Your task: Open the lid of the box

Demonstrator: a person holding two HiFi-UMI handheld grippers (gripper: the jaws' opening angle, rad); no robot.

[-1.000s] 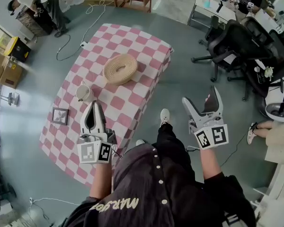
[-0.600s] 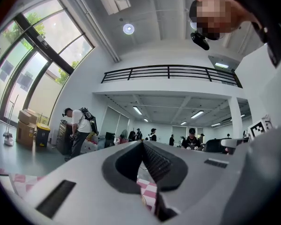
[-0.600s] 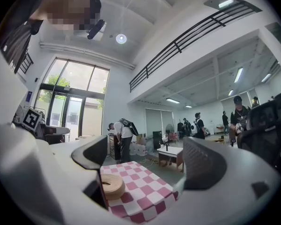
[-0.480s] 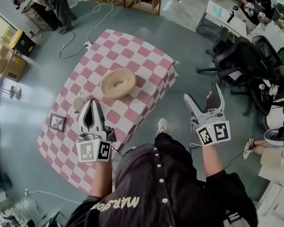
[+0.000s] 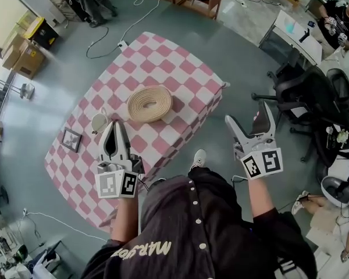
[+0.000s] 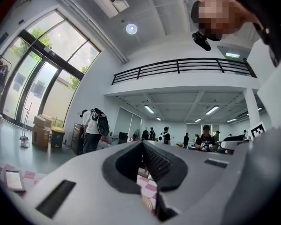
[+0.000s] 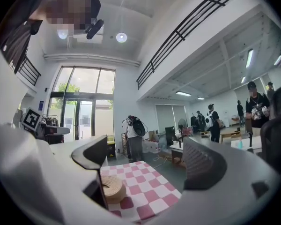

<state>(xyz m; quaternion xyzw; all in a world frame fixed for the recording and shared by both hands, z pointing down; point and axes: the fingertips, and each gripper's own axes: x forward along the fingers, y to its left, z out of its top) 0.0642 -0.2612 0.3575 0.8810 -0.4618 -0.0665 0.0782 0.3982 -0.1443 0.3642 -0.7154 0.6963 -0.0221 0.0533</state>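
The round woven box (image 5: pixel 155 117) sits near the middle of a table under a pink-and-white checked cloth (image 5: pixel 180 74), with its lid (image 5: pixel 148 100) lying flat on top. The left tongs (image 5: pixel 114 124) hang over the near part of the table with their jaws pressed together at the tips, which the left gripper view (image 6: pixel 143 144) shows plainly. The box lies ahead of them and a little to their right, apart from them. A pale cup (image 5: pixel 99 121) stands just beside their tips on the left, and a small picture frame (image 5: pixel 71 139) lies farther left on the cloth. The right tongs (image 5: pixel 249 116) are held off the table, over the grey floor (image 5: pixel 244 68) beyond its right edge, with their jaws spread wide. In the right gripper view (image 7: pixel 147 161) the box (image 7: pixel 111 186) shows low between the jaws, close to the left one, well apart from them on the cloth.
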